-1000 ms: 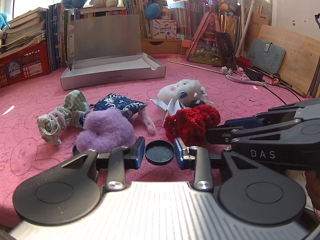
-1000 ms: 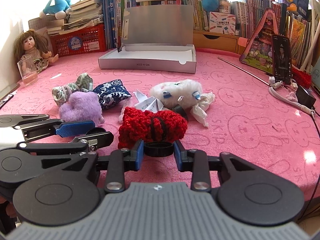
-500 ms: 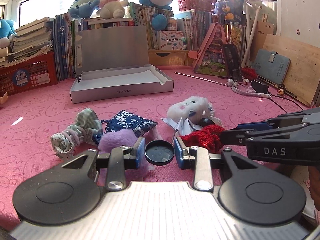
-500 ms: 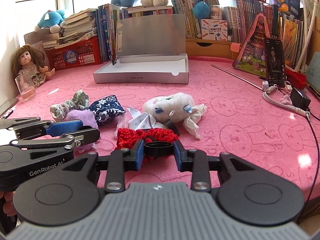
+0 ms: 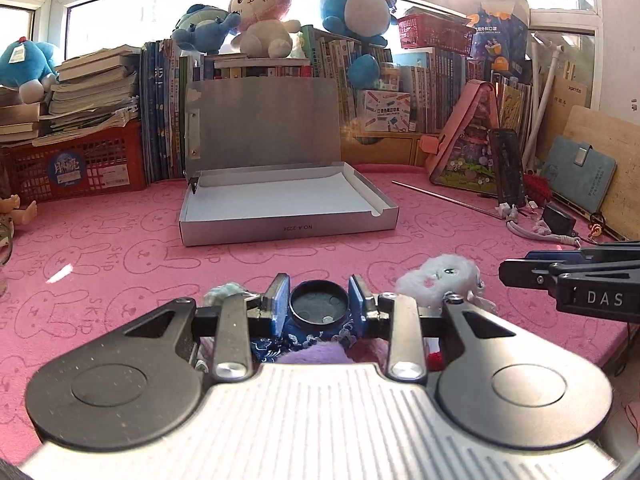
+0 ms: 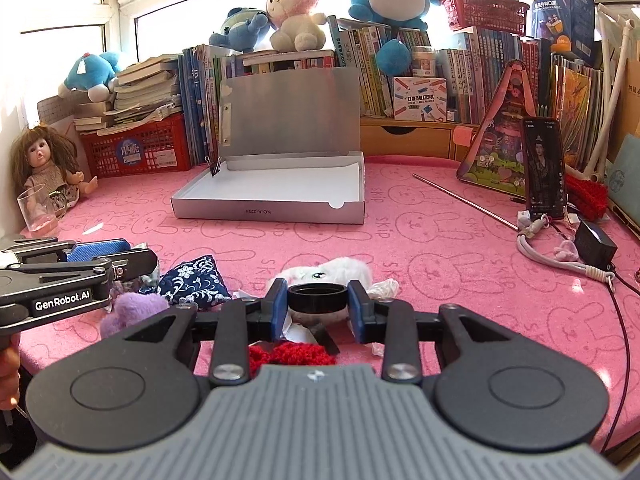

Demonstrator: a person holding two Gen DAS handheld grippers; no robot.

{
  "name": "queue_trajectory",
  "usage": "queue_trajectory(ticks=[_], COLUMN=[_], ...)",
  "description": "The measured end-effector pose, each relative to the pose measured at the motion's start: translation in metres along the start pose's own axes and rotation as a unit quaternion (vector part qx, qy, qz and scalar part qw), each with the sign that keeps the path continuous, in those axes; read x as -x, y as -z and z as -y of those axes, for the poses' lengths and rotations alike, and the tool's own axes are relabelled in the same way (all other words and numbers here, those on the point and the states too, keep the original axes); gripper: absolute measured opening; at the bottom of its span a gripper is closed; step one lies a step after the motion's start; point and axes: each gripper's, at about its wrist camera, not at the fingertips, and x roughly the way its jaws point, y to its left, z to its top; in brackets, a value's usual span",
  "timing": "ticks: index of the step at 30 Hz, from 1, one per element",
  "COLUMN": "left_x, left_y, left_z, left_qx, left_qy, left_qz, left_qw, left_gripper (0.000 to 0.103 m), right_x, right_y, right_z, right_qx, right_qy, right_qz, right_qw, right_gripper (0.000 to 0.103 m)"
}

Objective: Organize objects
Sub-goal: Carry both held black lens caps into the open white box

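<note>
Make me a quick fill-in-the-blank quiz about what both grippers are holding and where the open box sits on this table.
1. The left gripper is shut on a round black ____.
2. The right gripper is shut on a black ____.
3. The grey box has its lid standing ____.
4. Leaning beside the red crate sits a ____ with brown hair.

Missing words: cap; ring; open; doll

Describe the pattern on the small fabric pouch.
Navy with white floral print, clearest in the right wrist view.
</note>
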Motion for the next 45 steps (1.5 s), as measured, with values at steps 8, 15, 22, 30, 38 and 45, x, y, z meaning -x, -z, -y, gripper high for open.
queue_trajectory(ticks=[8,15,22,30,38,45], left_x=[-0.026,-0.064,-0.11,-0.201,-0.306,-0.354], left_y=[-0.036,-0.086,-0.139,-0.157,-0.155,-0.134], left_z=[-0.021,-0.039,-0.062,-0.083,-0.104,-0.113], left_qx=[0.012,0.012,0.006,0.026,0.06,0.071], left_qy=[0.001,-0.002,-0.021,-0.034,-0.058,-0.077], left_qz=[0.007,0.007,0.014,-0.008,-0.074,-0.119], left_qw=[0.9999,0.9999,0.9997,0.9991,0.9938,0.9874], left_gripper=[0.037,0.037,0.037,0.037,0.037,0.037], right_x=[-0.026,-0.063,-0.106,-0.194,-0.292,-0.341], right_y=[-0.031,-0.078,-0.136,-0.165,-0.168,-0.145], right_z=[0.01,0.017,0.033,0.047,0.06,0.052], right_qx=[-0.011,-0.002,-0.02,-0.067,-0.129,-0.126], right_qy=[-0.006,-0.016,-0.026,-0.032,-0.06,-0.058], right_qz=[0.015,0.02,0.023,-0.026,-0.071,-0.111], right_qw=[1.0,1.0,0.999,0.997,0.987,0.984], right_gripper=[0.036,0.036,0.036,0.036,0.036,0.036])
